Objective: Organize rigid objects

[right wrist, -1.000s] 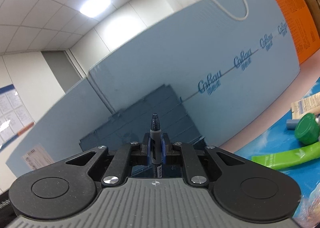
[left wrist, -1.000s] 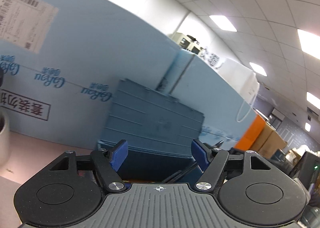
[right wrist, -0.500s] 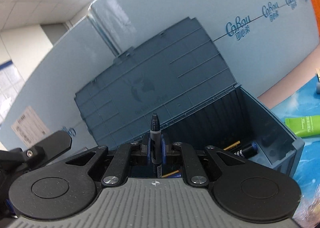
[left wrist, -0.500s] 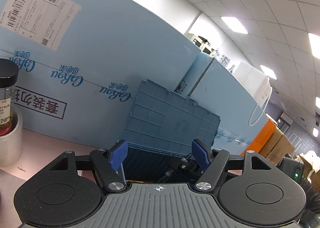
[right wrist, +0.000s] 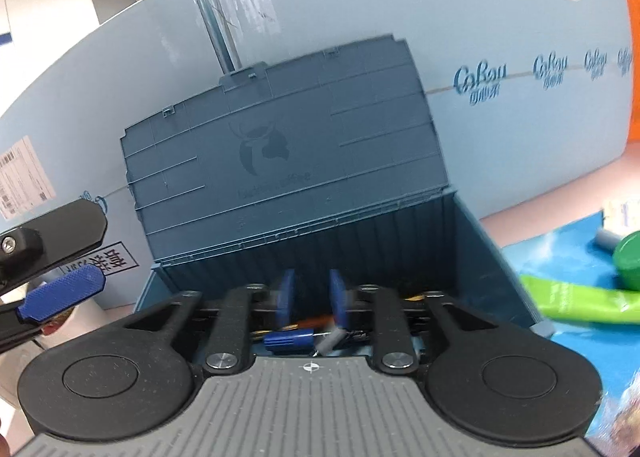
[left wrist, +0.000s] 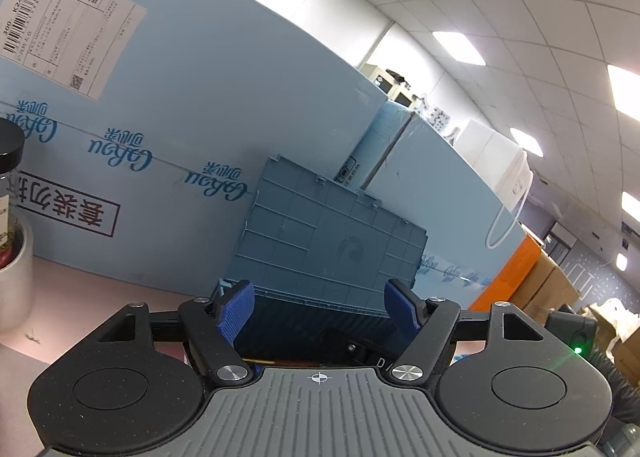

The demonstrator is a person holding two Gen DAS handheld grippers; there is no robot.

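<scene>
A blue-grey storage box [right wrist: 472, 257] stands with its lid [right wrist: 288, 153] raised against the blue foam board. My right gripper [right wrist: 310, 299] hovers over the box's open top, fingers slightly apart and empty. Pens and small items [right wrist: 296, 337] lie inside the box below it. My left gripper [left wrist: 318, 311] is open and empty, facing the same box [left wrist: 320, 321] from the left; its blue pad also shows in the right wrist view [right wrist: 64, 293].
A green tube [right wrist: 580, 303] and a green cap [right wrist: 628, 259] lie on a blue mat right of the box. A spice jar [left wrist: 8, 193] in a grey cup [left wrist: 16, 281] stands at the far left. Blue foam boards [left wrist: 200, 97] wall the back.
My right gripper moved over the box and opened; the dark marker it held is out of its fingers. My left gripper stayed open and shifted slightly.
</scene>
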